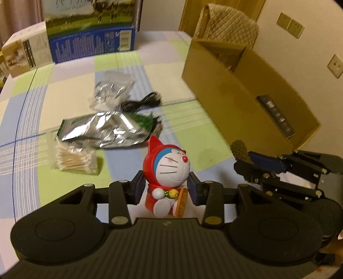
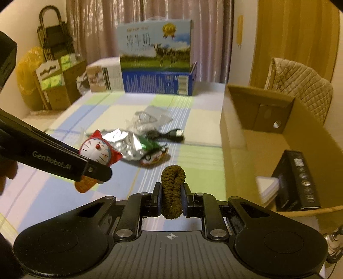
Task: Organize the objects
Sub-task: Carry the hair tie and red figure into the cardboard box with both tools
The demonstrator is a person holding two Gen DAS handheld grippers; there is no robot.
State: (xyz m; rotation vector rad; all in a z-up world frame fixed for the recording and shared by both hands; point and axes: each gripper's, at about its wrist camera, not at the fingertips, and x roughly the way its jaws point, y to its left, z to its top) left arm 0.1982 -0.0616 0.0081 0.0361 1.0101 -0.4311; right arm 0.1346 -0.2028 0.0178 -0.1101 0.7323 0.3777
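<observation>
Grippers carried two picks toward the cardboard box [image 2: 240, 137].
Left gripper [image 1: 166, 188] clasped the cat figurine [image 1: 169, 171]; right gripper [image 2: 171, 198] pinched the brown hair tie [image 2: 172, 188]; next, each needed releasing over the box.

A quilted chair [image 2: 300, 85] stands behind the table, with curtains [image 2: 150, 12] and wall sockets [image 1: 290, 24].

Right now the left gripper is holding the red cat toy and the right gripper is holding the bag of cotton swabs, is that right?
Not quite. The left gripper does hold the red cat toy, but the right gripper holds a brown hair tie, as the right wrist view shows. The cotton swabs lie on the table.
</observation>
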